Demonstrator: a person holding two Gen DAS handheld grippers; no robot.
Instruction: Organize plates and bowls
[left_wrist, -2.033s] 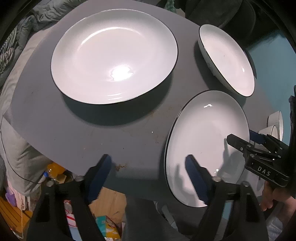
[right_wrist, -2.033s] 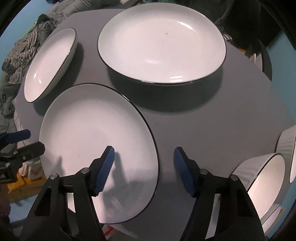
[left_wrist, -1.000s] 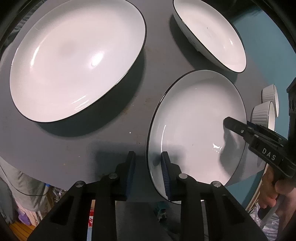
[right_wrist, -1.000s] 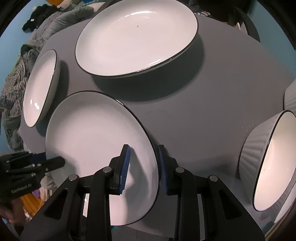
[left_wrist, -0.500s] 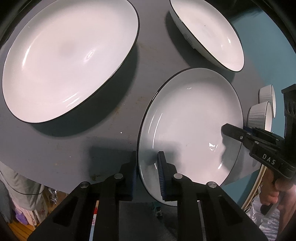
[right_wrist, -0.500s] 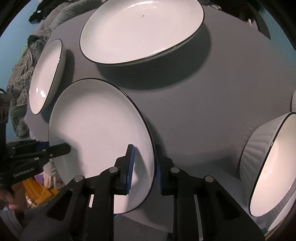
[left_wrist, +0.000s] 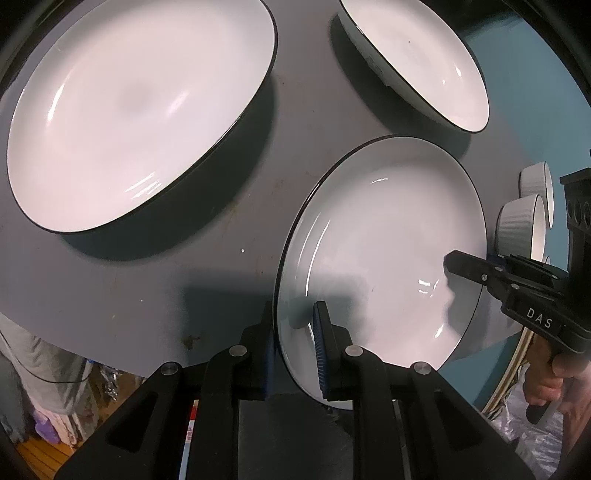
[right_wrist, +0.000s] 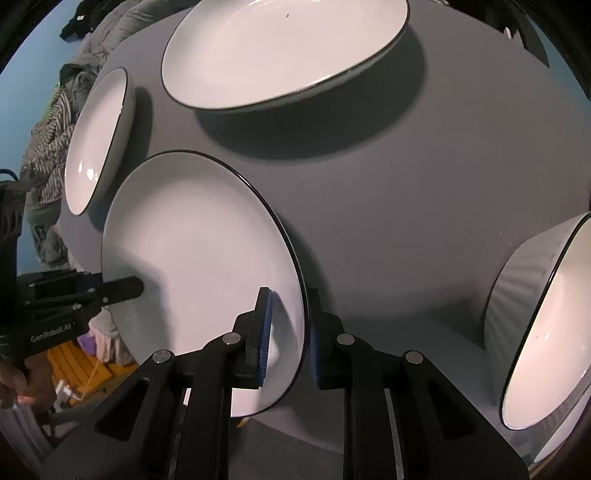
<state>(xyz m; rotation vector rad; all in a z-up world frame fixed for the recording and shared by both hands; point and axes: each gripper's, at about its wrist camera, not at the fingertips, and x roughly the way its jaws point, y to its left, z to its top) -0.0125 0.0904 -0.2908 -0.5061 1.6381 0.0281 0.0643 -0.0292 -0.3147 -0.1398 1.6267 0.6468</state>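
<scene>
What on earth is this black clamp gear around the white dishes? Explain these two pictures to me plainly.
No robot here: a person holds a two-finger clamp in each hand, and each clamp carries a wide-angle camera looking along its fingers. One picture comes from the left gripper, the other from the right gripper. Both are closed on opposite edges of the same black-rimmed plate, which they hold together. On the grey table lie a larger plate, a shallow dish and ribbed white bowls.
</scene>
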